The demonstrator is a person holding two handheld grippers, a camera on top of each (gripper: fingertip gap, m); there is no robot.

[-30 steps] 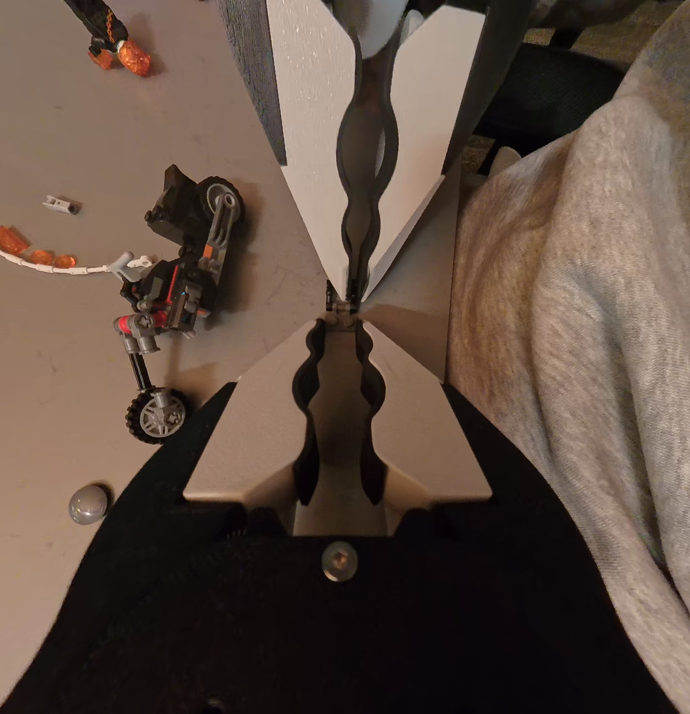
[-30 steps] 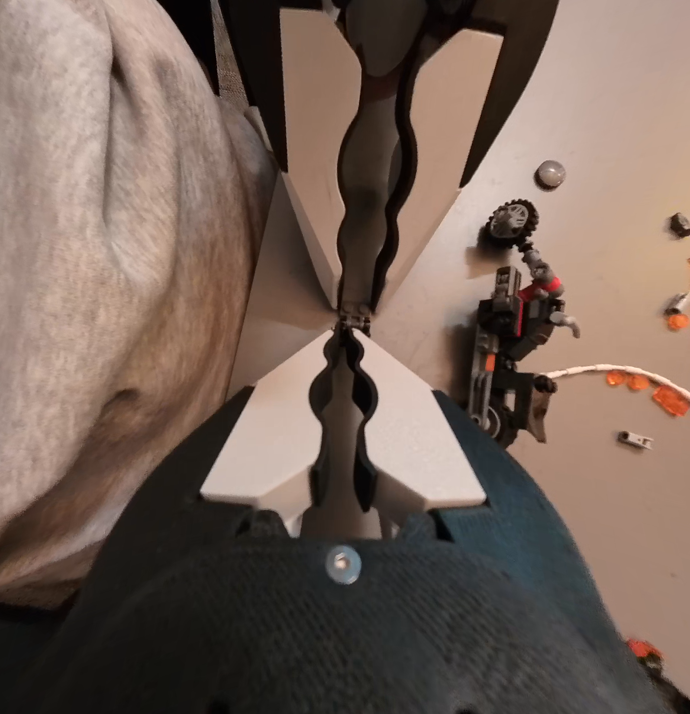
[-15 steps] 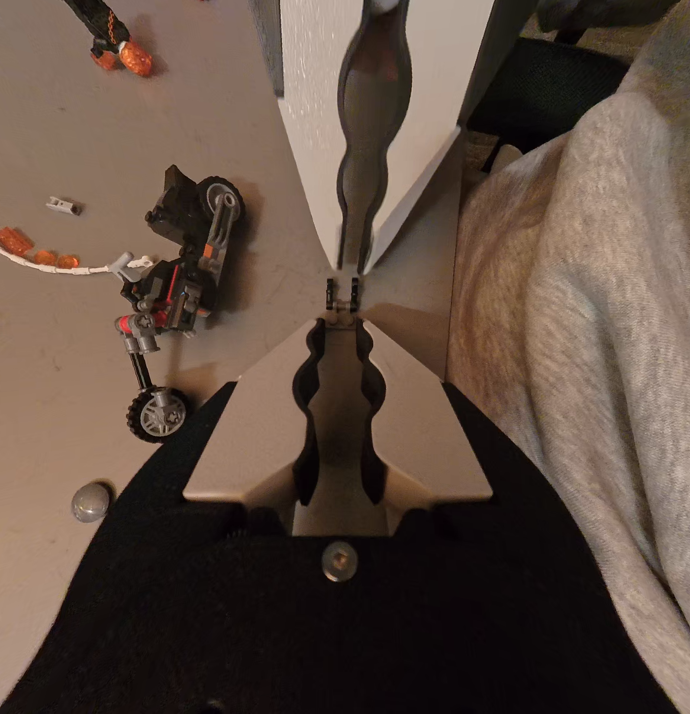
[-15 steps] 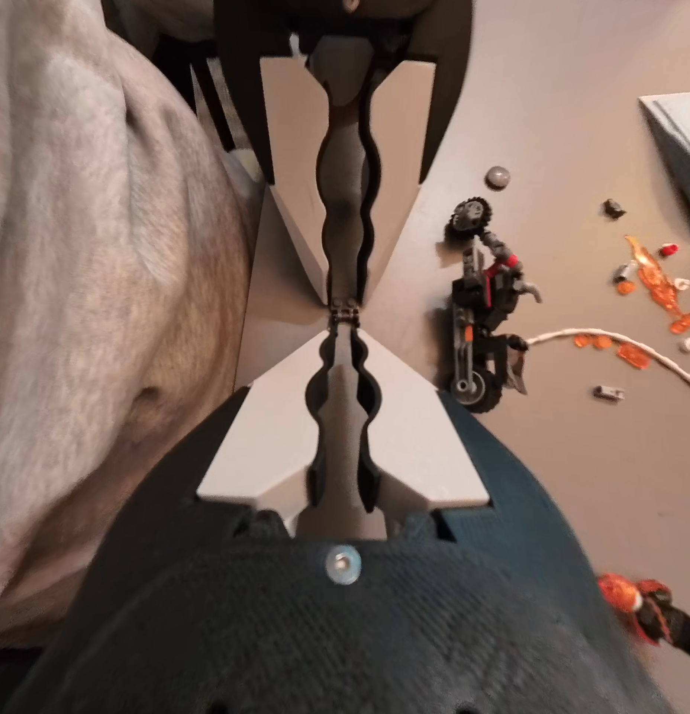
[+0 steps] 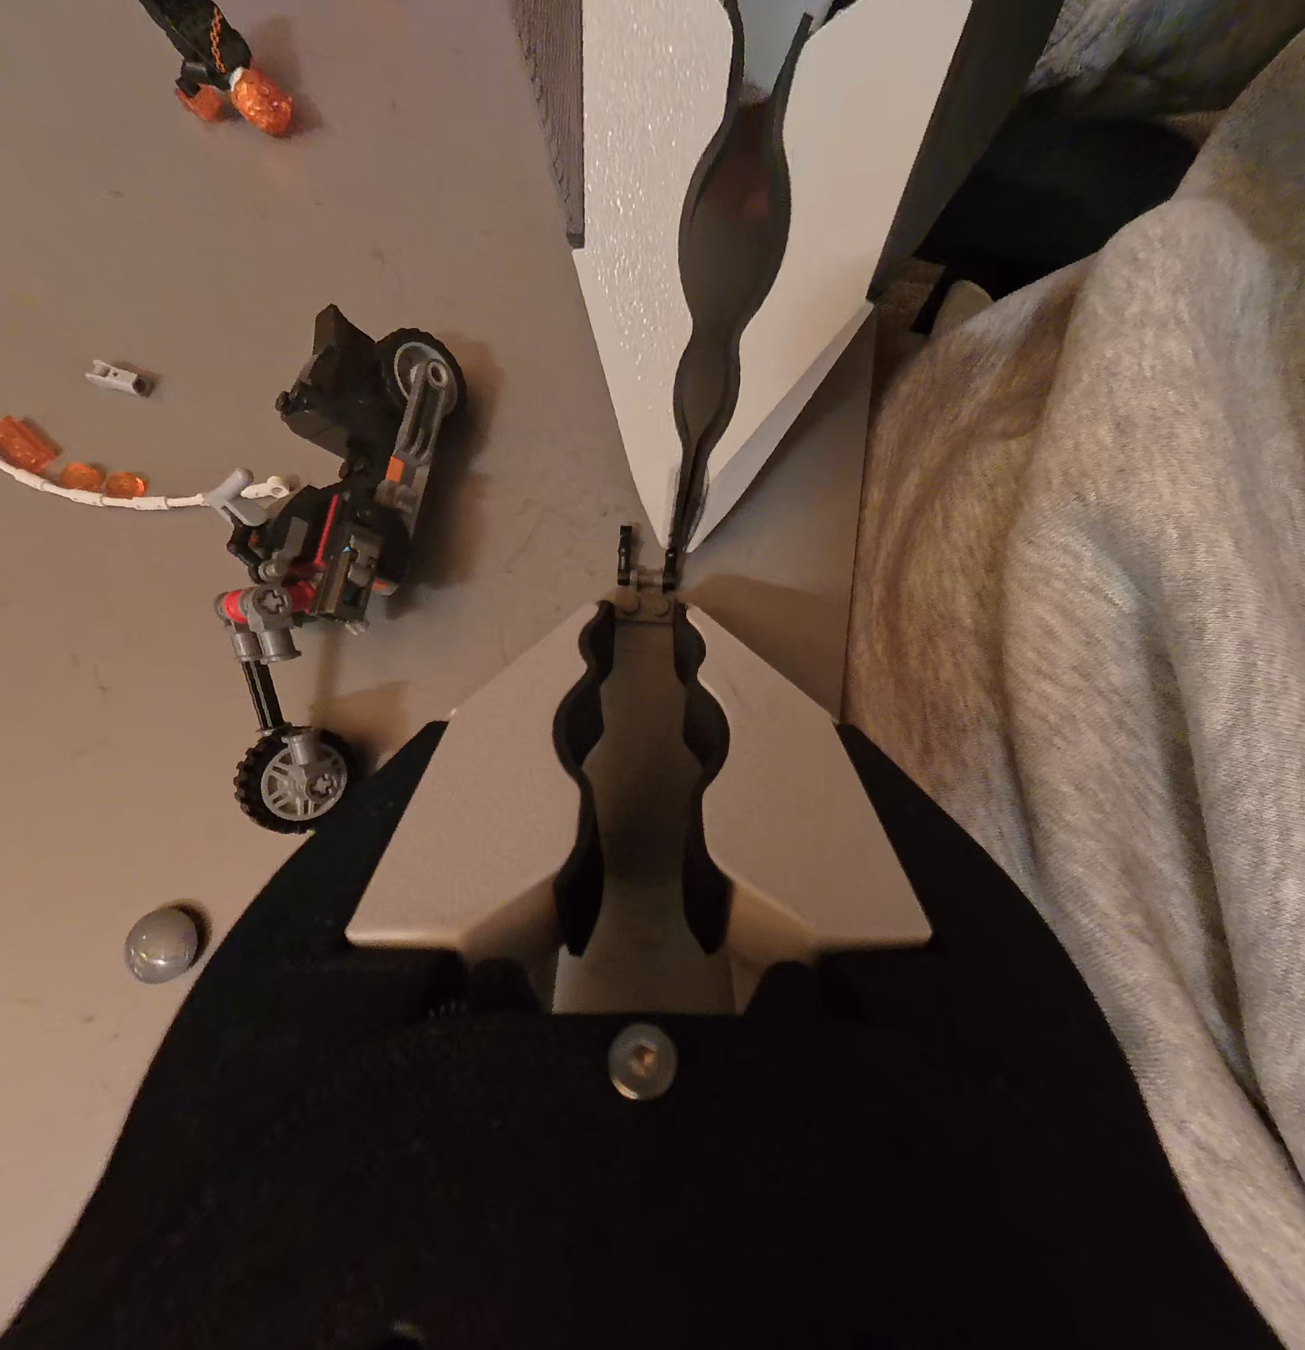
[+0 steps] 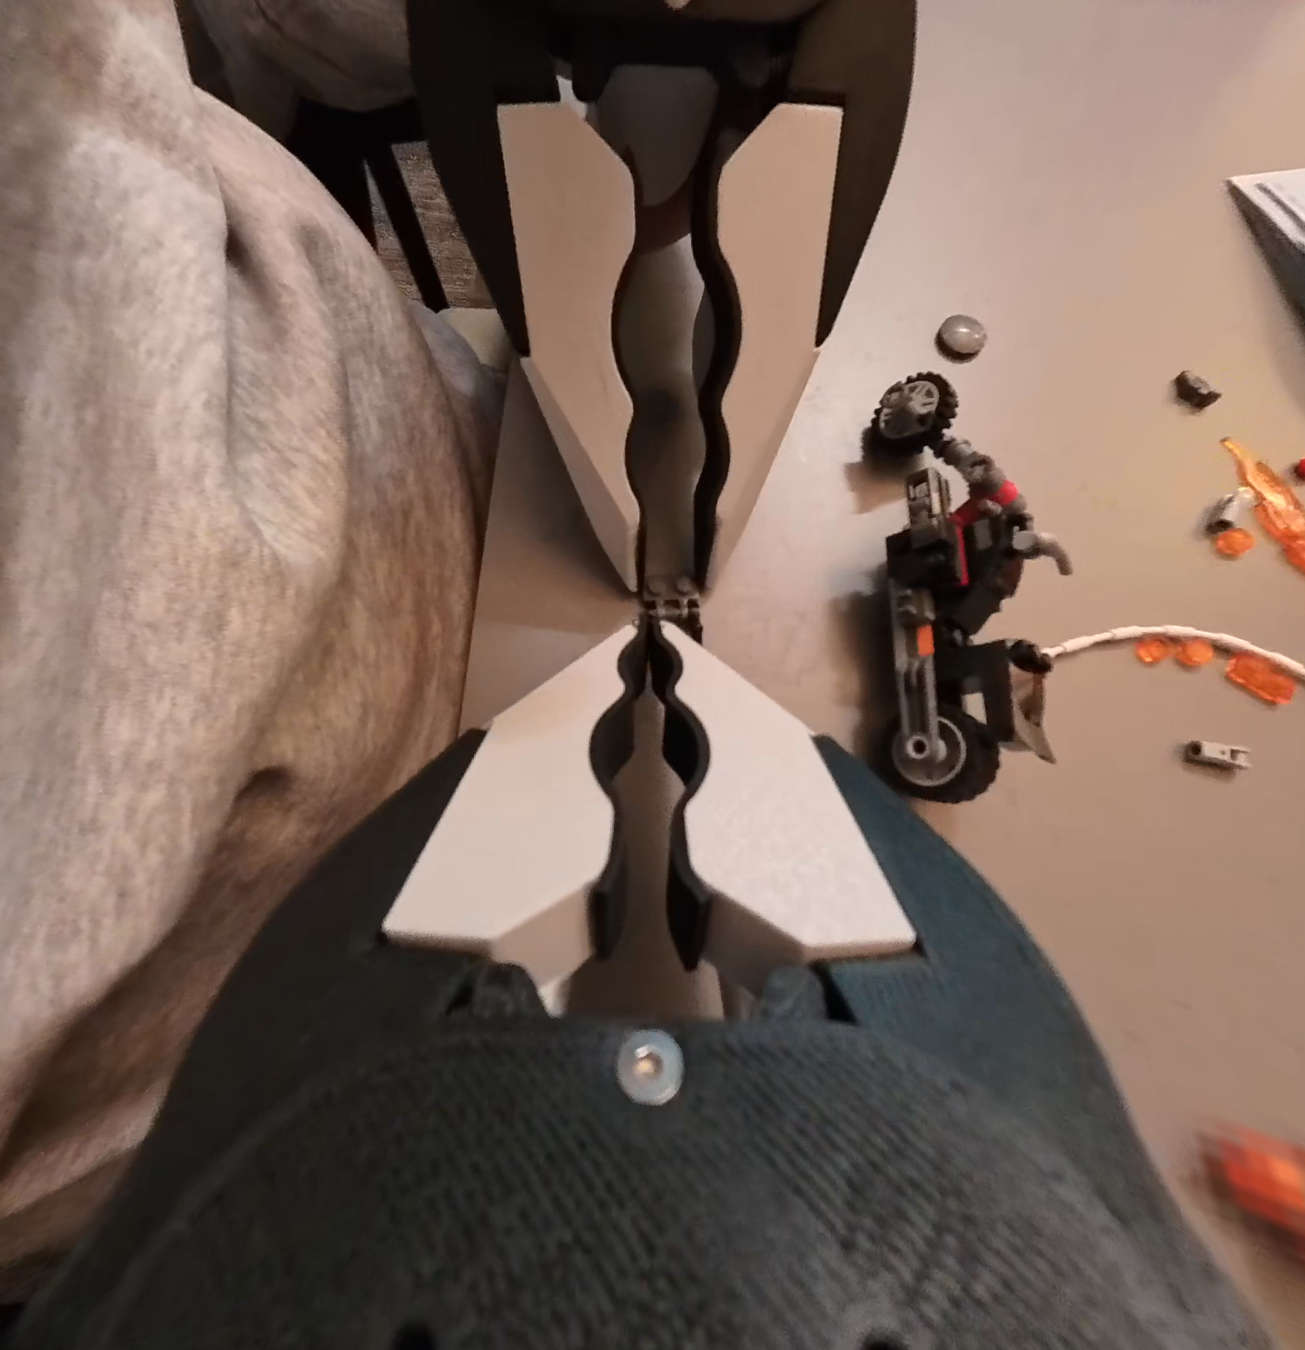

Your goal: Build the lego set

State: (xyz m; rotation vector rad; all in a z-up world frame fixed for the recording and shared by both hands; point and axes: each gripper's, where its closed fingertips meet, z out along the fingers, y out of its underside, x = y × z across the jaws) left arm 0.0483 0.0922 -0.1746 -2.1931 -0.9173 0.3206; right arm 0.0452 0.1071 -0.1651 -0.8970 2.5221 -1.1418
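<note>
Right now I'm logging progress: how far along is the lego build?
Mostly built: the motorcycle lies assembled on the table, both wheels on. In hand: the left gripper pinches a small grey plate while the right gripper grips one of its black clips. Left: loose orange flame pieces and a grey dome.

Both wrist cameras look down closely, facing each other, sharing the motorcycle [image 5: 343, 540] [image 6: 956, 584].

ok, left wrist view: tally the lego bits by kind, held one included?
motorcycle: 1
grey dome: 1
small grey connector: 1
white chain: 1
orange pieces by the chain: 3
black-and-orange piece at the top edge: 1
held small part: 1
Total: 9
</note>
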